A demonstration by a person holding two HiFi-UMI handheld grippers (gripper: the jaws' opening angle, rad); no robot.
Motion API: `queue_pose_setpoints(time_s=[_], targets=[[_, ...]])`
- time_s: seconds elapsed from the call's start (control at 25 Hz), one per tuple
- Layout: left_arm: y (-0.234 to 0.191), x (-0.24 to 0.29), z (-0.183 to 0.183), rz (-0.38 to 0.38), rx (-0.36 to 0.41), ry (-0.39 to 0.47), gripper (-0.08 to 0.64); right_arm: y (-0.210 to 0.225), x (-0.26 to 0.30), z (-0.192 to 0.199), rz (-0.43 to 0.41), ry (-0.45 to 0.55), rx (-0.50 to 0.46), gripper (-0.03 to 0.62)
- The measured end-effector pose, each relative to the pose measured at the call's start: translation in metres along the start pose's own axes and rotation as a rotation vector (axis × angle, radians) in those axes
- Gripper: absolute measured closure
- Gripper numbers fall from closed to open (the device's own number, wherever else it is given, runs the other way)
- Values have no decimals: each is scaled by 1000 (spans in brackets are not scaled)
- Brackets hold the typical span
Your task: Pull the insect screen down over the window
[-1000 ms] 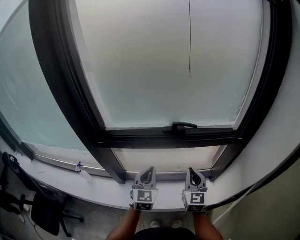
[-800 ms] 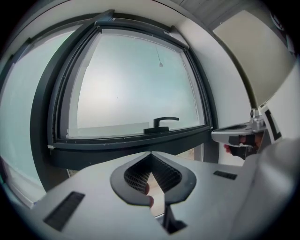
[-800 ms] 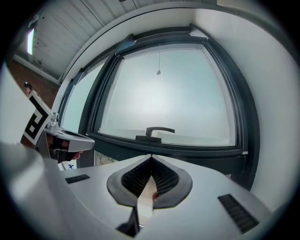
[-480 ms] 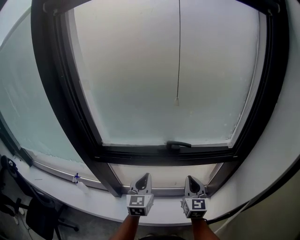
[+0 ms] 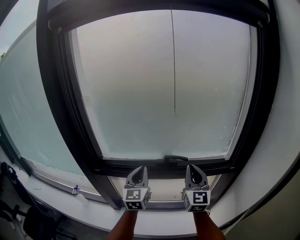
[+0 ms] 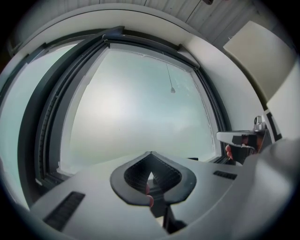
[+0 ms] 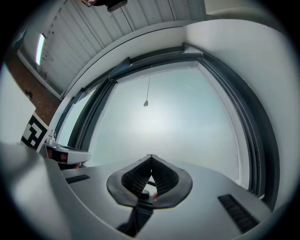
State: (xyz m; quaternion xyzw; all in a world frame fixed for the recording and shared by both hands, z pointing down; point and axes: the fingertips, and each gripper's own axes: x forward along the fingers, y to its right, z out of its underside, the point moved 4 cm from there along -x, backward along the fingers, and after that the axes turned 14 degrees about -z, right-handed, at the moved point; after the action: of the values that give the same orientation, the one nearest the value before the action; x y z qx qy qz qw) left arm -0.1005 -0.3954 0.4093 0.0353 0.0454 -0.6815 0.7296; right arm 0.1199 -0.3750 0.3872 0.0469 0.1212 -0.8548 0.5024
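Left gripper (image 5: 140, 168): jaws closed together, empty.
Right gripper (image 5: 192, 167): the same.
Insect screen: not discernible; only its pull cord (image 5: 174, 70) hangs mid-pane from the top bar (image 5: 154, 10).
Forearms: cut off below.

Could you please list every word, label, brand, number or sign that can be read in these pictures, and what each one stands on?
No text: no word, number or brand can be read in any view.
The left hand-held gripper and right hand-held gripper carry only black-and-white square markers, patterns rather than print.
The window frame, glass and pull cord bear no lettering.
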Motion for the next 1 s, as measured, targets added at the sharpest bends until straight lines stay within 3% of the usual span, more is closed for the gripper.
queue_pose_setpoints(time_s=[0.12,0.44,0.56,0.84,1.0], targets=[[-6,16,-33,-23,47,94,560,5,13,-24,7,49,-52,591],[-3,43,-132,-16,38,292,560,19,46,-106,24,190,-183,591],[-5,52,-167,-35,82,353,560,26,59,-145,30,261,-212,591],[-17,67,-228,-54,163,475,560,36,84,-196,3,274,-373,591],[-19,74,-261,-6,178,545,560,36,95,-223,-13,263,-424,589]])
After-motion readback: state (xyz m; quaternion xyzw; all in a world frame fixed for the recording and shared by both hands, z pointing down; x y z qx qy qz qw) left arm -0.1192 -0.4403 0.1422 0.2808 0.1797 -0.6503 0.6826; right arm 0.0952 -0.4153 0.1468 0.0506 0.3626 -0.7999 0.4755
